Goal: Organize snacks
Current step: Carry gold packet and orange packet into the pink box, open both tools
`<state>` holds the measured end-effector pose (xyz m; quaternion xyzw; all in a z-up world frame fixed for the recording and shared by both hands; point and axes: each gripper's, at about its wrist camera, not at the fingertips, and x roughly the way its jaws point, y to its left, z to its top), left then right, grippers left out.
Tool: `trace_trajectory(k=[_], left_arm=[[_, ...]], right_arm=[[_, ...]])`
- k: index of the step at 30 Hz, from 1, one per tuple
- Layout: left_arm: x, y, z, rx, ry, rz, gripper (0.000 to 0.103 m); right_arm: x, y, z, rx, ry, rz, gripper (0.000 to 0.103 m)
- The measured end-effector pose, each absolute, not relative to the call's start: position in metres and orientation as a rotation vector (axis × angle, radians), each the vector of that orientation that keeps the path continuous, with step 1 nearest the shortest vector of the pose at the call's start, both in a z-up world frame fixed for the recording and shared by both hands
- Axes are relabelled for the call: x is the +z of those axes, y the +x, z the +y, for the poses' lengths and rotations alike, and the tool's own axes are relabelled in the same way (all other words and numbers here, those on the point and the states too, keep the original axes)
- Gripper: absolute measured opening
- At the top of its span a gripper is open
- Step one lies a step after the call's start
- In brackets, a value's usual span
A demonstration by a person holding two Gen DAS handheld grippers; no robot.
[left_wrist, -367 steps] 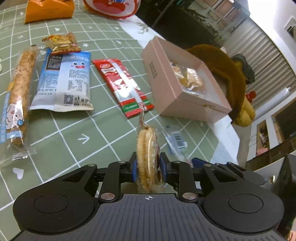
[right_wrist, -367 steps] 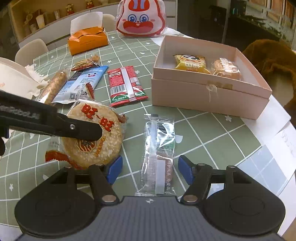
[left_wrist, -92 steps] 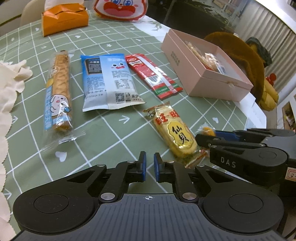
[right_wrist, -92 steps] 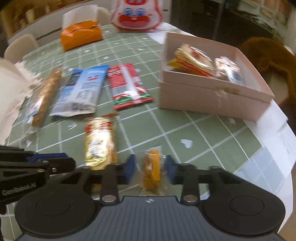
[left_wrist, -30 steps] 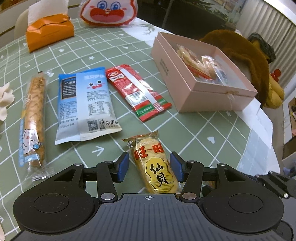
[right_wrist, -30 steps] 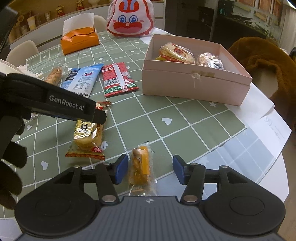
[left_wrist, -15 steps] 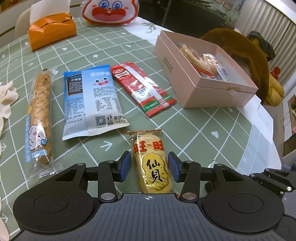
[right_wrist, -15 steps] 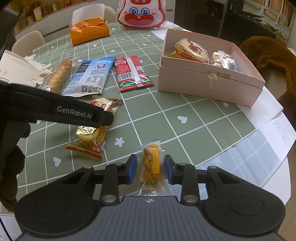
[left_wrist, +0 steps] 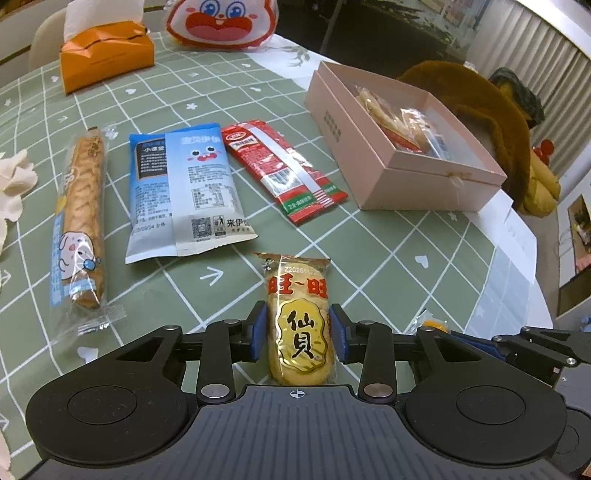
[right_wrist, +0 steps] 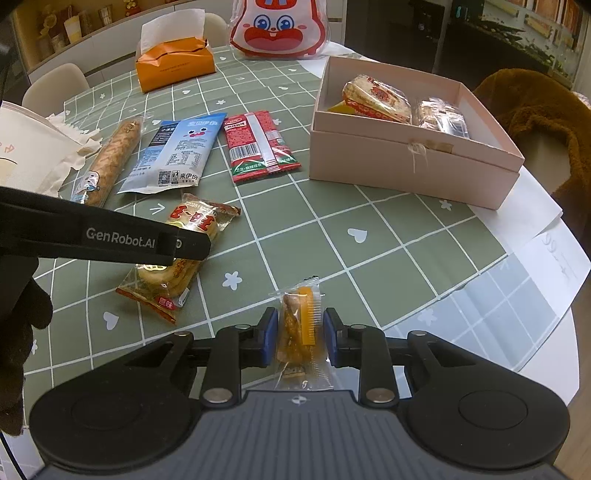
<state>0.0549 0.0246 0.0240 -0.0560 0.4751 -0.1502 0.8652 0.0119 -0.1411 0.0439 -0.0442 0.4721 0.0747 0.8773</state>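
Green gridded tablecloth (left_wrist: 388,236) with white hearts and stars covers the round table; dim room beyond. Left gripper (left_wrist: 298,334): blue pads set against both long edges of the yellow rice-cracker pack (left_wrist: 300,325), which lies flat on the cloth between the fingers, label up, red top end pointing away; jaws pinching it. Right gripper (right_wrist: 297,336): pads closed in on a small clear-wrapped orange snack (right_wrist: 298,325), held on edge between them, its far end just above or on the cloth, cannot tell which. In the right wrist view the left tool's black finger crosses over the rice-cracker pack (right_wrist: 177,258), ahead and to the left of the right gripper. Next out from the left gripper, ahead-left: blue-and-white pouch (left_wrist: 184,192) lying flat, and further left a long biscuit stick in clear wrap (left_wrist: 81,229), roughly parallel to it. Ahead, slightly right: red-and-green sachet (left_wrist: 284,170), just beside the pouch, angled toward the box. Ahead-right, well apart from both grippers: open pink box (right_wrist: 413,166) holding several wrapped snacks, including a red-printed cracker pack (right_wrist: 376,98) and a clear-wrapped one (right_wrist: 439,114). White paper sheets (right_wrist: 535,236) lie under and beyond the box at the table edge. Far side: orange tissue box (right_wrist: 173,62) and red-and-white rabbit bag (right_wrist: 277,27).
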Motion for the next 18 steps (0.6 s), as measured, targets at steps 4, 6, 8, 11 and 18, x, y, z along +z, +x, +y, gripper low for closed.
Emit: trace_trajectory(k=[4, 6, 8, 11, 18], left_arm=[[0.024, 0.052, 0.024, -0.319, -0.120, 0.991, 0.040], [0.024, 0.050, 0.024, -0.326, -0.123, 0.993, 0.040], [0.024, 0.048, 0.023, -0.330, -0.123, 0.996, 0.040], [0.026, 0.045, 0.019, -0.340, -0.124, 1.001, 0.040], [0.051, 0.041, 0.009, -0.392, -0.148, 0.947, 0.039]], right_arm=[[0.044, 0.012, -0.141, 0.155, -0.091, 0.985, 0.026], [0.044, 0.012, -0.141, 0.155, -0.089, 0.986, 0.026], [0.045, 0.012, -0.143, 0.150, -0.086, 0.987, 0.025], [0.046, 0.015, -0.149, 0.142, -0.073, 0.996, 0.020], [0.068, 0.024, -0.180, 0.122, -0.012, 0.961, 0.020]])
